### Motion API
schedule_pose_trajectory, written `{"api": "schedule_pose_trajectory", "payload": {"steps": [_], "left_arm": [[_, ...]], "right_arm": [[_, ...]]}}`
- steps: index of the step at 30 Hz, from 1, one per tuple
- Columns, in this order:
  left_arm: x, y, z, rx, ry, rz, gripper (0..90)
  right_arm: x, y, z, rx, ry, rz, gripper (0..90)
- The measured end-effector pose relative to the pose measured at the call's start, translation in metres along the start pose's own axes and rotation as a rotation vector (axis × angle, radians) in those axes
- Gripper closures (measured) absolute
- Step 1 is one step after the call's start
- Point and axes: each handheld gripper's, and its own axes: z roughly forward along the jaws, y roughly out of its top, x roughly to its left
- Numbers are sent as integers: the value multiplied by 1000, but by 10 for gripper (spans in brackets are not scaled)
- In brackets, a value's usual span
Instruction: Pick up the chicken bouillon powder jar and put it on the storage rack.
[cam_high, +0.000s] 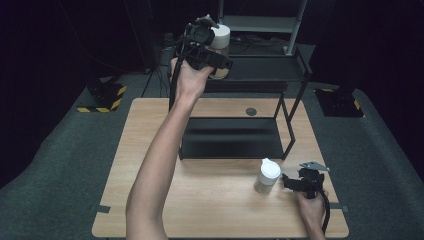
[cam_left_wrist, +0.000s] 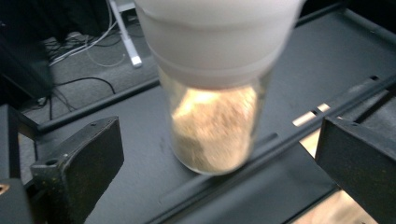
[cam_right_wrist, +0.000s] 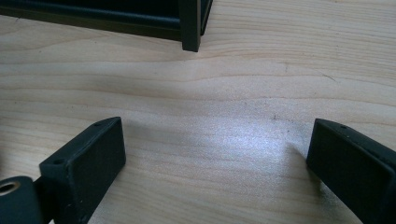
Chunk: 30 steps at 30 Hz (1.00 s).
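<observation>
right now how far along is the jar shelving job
About halfway. Looks done: one white-capped jar stands on the black rack's upper shelf, with the left gripper open around it, jaws clear of the glass. Left: the second jar stands on the table beside the open, empty right gripper.

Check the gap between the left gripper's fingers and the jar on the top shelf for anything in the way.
Nothing visible: the left gripper is open with the jar standing untouched on the shelf just beyond its fingers.
</observation>
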Motion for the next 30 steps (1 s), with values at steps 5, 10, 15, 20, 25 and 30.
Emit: {"api": "schedule_pose_trajectory", "payload": {"steps": [5, 10, 15, 20, 25, 30], "left_arm": [[-2, -9, -4, 0, -11, 16, 12], [-4, -21, -10, -9, -22, 28, 12], [-4, -31, -15, -22, -30, 30, 13], [-3, -45, -18, -39, -52, 42, 13], [-4, -55, -19, -44, -62, 55, 13], [-3, -65, -18, -46, -72, 57, 13]], "right_arm": [[0, 0, 0, -1, 1, 3, 38], [0, 0, 0, -1, 1, 3, 38], [0, 0, 0, -1, 1, 3, 38], [0, 0, 0, -1, 1, 3, 38], [0, 0, 0, -1, 0, 3, 38], [0, 0, 0, -3, 1, 3, 38]]}}
